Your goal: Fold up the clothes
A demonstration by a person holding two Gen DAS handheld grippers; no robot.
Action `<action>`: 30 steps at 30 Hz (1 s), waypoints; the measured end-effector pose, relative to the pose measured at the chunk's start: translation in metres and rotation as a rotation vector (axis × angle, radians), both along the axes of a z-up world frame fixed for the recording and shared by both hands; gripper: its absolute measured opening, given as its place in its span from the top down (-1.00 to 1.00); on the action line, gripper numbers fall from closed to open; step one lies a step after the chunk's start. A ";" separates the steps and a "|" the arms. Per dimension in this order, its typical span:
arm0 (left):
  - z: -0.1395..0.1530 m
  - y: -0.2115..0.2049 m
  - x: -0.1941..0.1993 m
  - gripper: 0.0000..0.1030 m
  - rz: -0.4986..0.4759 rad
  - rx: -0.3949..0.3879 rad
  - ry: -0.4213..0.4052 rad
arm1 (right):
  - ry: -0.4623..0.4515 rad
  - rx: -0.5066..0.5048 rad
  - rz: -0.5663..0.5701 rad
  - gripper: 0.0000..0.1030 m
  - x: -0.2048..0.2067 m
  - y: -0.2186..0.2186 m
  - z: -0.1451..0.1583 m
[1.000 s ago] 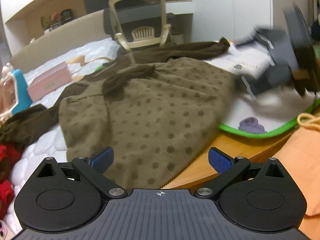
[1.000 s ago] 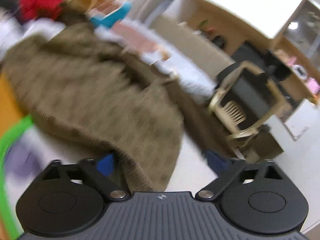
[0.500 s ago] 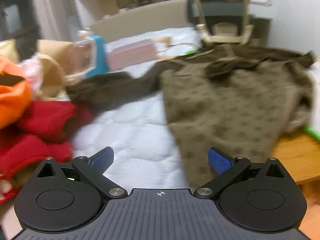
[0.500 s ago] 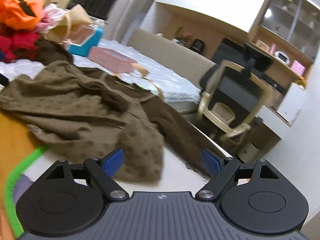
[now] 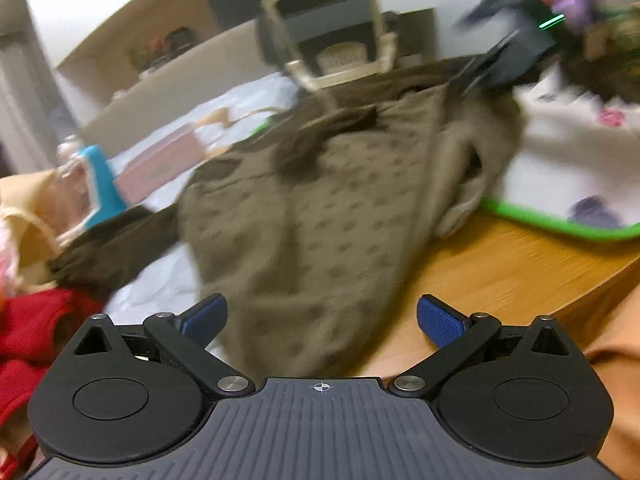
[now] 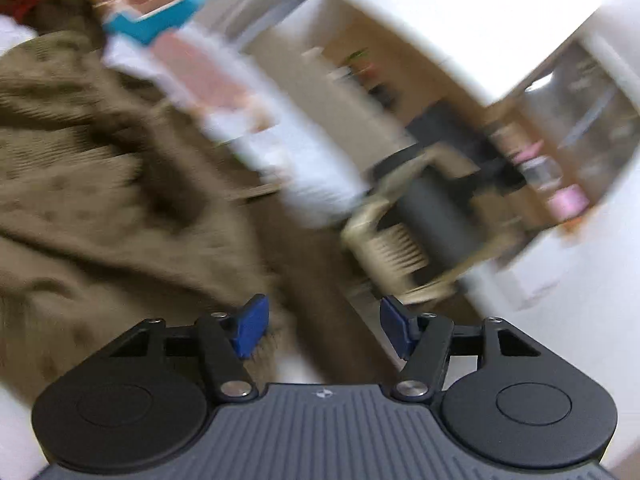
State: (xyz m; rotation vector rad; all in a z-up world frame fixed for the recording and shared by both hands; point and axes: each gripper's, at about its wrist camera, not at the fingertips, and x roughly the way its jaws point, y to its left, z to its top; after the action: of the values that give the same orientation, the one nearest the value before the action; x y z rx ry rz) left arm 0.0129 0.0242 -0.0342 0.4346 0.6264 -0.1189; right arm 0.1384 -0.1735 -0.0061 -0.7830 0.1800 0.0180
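Olive-brown knit with darker dots, the sweater (image 5: 320, 216) lies spread across the middle of the left wrist view, its lower hem draped over the edge of the wooden table (image 5: 500, 264) at 4 o'clock and its other side on the white quilted bed (image 5: 160, 280) at 8 o'clock. A dark brown sleeve (image 5: 108, 248) runs out toward 9 o'clock, and a dark brown collar or tie (image 5: 320, 132) sits bunched near 12 o'clock. The left claw (image 5: 320, 320) hangs wide apart above the hem, its blue pads (image 5: 438, 322) gripping nothing.

At 2 o'clock a white mat with a green border (image 5: 560, 224) rests on the table, touched by the sweater's folded edge. The right claw shows there only as a dark blurred shape (image 5: 504, 64) at the sweater's far corner. Red clothing (image 5: 36, 332) is piled at 8 o'clock, orange fabric (image 5: 616, 360) at 4 o'clock. A pink box (image 5: 160, 164) and a blue-edged container (image 5: 96, 184) sit on the bed at 10 o'clock, a beige chair (image 5: 332, 40) beyond at 12.

The right wrist view is heavily blurred. The right claw (image 6: 324, 328) is partly parted, with sweater fabric (image 6: 100, 200) filling 9 to 10 o'clock and reaching the left pad (image 6: 250, 326); whether anything lies between the pads I cannot tell.
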 end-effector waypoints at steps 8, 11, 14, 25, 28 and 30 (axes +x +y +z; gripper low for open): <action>0.005 0.047 0.011 -1.00 0.259 -0.054 -0.051 | -0.084 0.176 -0.123 -0.29 -0.063 -0.075 0.037; 0.010 0.053 0.009 -1.00 0.274 -0.063 -0.058 | 0.109 0.257 0.003 -0.44 -0.059 -0.065 0.037; 0.009 0.049 0.007 -1.00 0.246 -0.058 -0.046 | 0.217 0.278 0.082 -0.46 -0.035 -0.036 0.031; 0.000 0.056 0.004 -1.00 0.277 -0.040 -0.044 | -0.076 -0.187 -0.062 -0.43 0.016 0.016 -0.021; 0.008 0.069 0.005 -1.00 0.359 -0.047 -0.092 | -0.209 -0.088 -0.134 -0.43 -0.011 -0.017 0.013; 0.014 0.076 0.004 -1.00 0.395 -0.057 -0.119 | -0.237 -0.015 -0.170 -0.43 -0.028 -0.042 0.031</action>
State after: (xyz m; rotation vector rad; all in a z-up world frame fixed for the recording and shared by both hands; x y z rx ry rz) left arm 0.0174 0.1006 -0.0202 0.2542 0.5792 0.2632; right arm 0.1099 -0.2152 0.0253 -0.7759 0.0207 -0.2360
